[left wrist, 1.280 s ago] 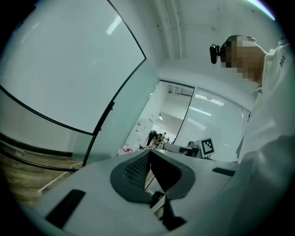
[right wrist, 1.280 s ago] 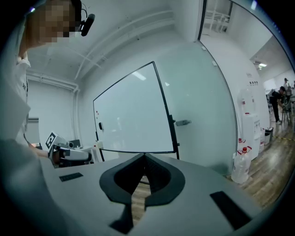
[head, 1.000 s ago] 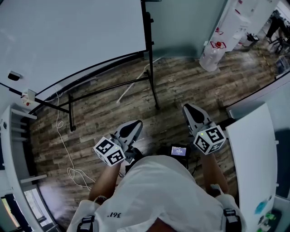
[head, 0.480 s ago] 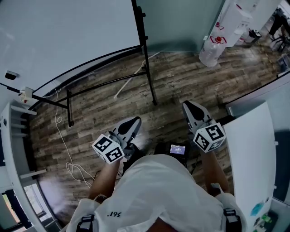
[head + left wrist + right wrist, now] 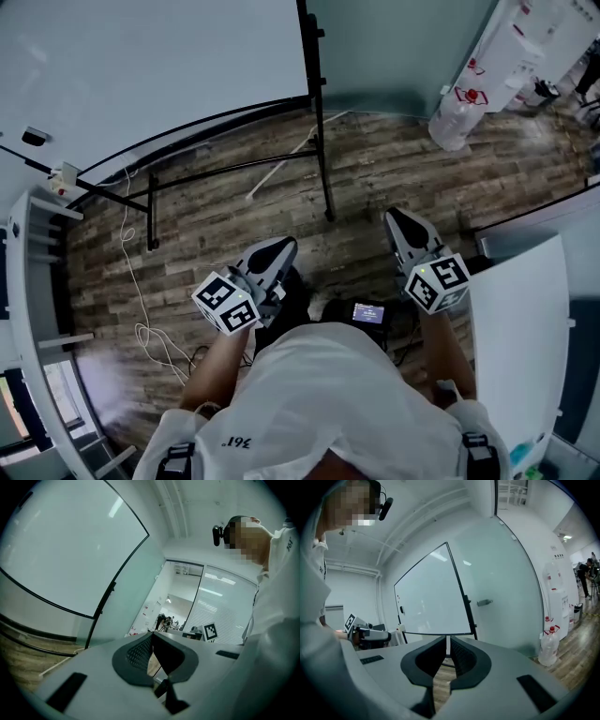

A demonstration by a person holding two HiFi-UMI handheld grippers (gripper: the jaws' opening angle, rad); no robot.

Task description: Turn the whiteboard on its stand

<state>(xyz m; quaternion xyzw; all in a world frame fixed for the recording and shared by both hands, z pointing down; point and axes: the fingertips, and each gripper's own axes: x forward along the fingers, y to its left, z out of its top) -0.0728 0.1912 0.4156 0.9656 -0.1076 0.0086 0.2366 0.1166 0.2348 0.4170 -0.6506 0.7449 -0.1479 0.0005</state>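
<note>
Holding both grippers close in front of the waist, the person faces the board across a stretch of floor. The left gripper point(image 5: 277, 247) has its jaws pressed together on nothing. The right gripper point(image 5: 397, 221) is likewise closed and empty, with only a hairline slit between its pads. Both point roughly toward the board and touch nothing, which looks like carrying them on an approach, not reaching.

Beyond them lies wood floor point(image 5: 375, 187), with a white cable point(image 5: 131, 281) trailing at the left. Further on is the stand point(image 5: 322, 141), its black upright and feet well apart from both grippers. The whiteboard point(image 5: 150, 66) hangs on it, filling the head view's upper left, its right edge against that upright. That edge is probably the one to swing, and the jaws would likely have to open first to grip it. A bottle point(image 5: 457, 117) sits by the far wall.
</note>
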